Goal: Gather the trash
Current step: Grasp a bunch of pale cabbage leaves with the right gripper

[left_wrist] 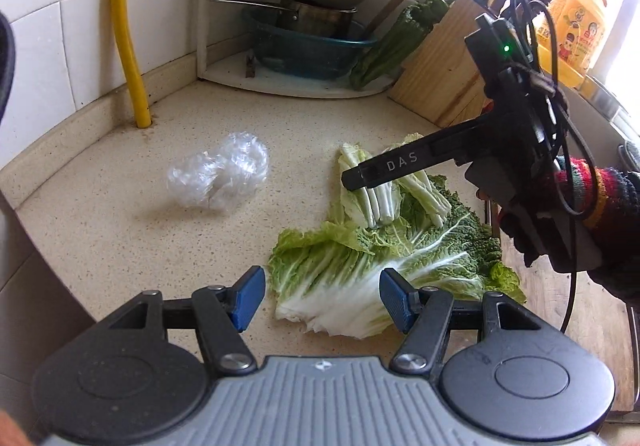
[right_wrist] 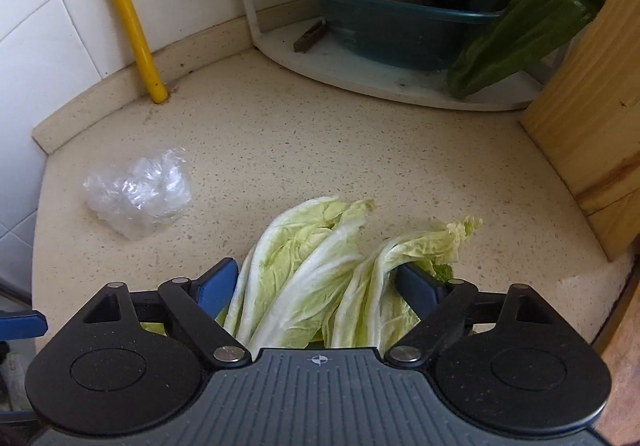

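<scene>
Now my right hand-held gripper [right_wrist: 316, 286] hangs with its blue pads spread wide around pale cabbage leaves [right_wrist: 320, 278] lying on the speckled counter [right_wrist: 320, 134], not pressing them. My left hand-held gripper [left_wrist: 322, 298] stands unclenched over a broad green leaf [left_wrist: 360, 266]. Crumpled clear plastic [left_wrist: 220, 176] sits well left of both.

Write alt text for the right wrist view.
The open right hand-held gripper straddles pale cabbage leaves on a speckled countertop. A crumpled clear plastic wrap lies to the left, a green pepper behind.
</scene>
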The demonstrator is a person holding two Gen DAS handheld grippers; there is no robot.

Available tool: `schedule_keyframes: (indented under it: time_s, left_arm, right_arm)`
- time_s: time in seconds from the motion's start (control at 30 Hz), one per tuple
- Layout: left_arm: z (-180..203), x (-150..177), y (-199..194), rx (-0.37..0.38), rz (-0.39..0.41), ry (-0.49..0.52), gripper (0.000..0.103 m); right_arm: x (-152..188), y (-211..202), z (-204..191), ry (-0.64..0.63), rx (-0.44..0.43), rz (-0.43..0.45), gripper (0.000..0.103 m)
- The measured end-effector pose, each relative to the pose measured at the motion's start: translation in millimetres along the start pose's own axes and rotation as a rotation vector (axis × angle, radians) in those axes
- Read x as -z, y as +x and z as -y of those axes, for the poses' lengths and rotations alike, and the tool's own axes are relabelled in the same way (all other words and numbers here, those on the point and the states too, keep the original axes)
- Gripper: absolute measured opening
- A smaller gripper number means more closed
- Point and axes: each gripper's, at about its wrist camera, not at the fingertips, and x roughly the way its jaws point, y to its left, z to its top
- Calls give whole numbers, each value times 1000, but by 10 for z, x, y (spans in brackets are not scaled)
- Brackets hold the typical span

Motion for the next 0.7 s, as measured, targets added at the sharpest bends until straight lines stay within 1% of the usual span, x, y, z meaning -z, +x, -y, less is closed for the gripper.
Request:
schedule_keyframes:
  time_s: [0.07,0.1,0.13,0.2,0.27,0.3,0.33,0.4,0.5,0.57,0.63,0.7]
  left_arm:
    - [15,-10,9,-1,1,2,59]
    - [27,-20,12,-5,0,5,59]
    - [48,-35,4,-9,2,14,59]
    - [92,-57,-33,-7,14,45,59]
    - [142,-78,-44,-9,17,91,59]
    - [163,-85,-29,-7,14,111,59]
    - [189,-88,-3,-7,5,131,59]
    - [244,-96,52,-7,-12,173,59]
    - [360,-125,116,-10,-31,270,59]
    - [462,-153,154,5,-42,361,59]
    - [573,-159,213,28,-79,467,59]
    - [615,-149,213,81,-129,572,59]
  right_arm:
    - [11,47,-4,-13,50,-5,93]
    - [16,91,1,-25,58,-5,96]
    - [25,144,11,-38,60,1,100]
    - [23,161,82,-9,38,-1,100]
    - [10,109,166,1,6,-8,95]
    - [13,66,230,6,-14,-8,88]
    - [3,24,296,19,-47,-8,73]
    - [-40,-46,450,88,-129,-16,56]
    - [-70,-59,594,157,-171,-7,50]
    - [-36,-105,624,175,-206,14,49]
    - [-6,-182,622,179,-238,37,48]
    - [24,-273,648,191,-261,61,47]
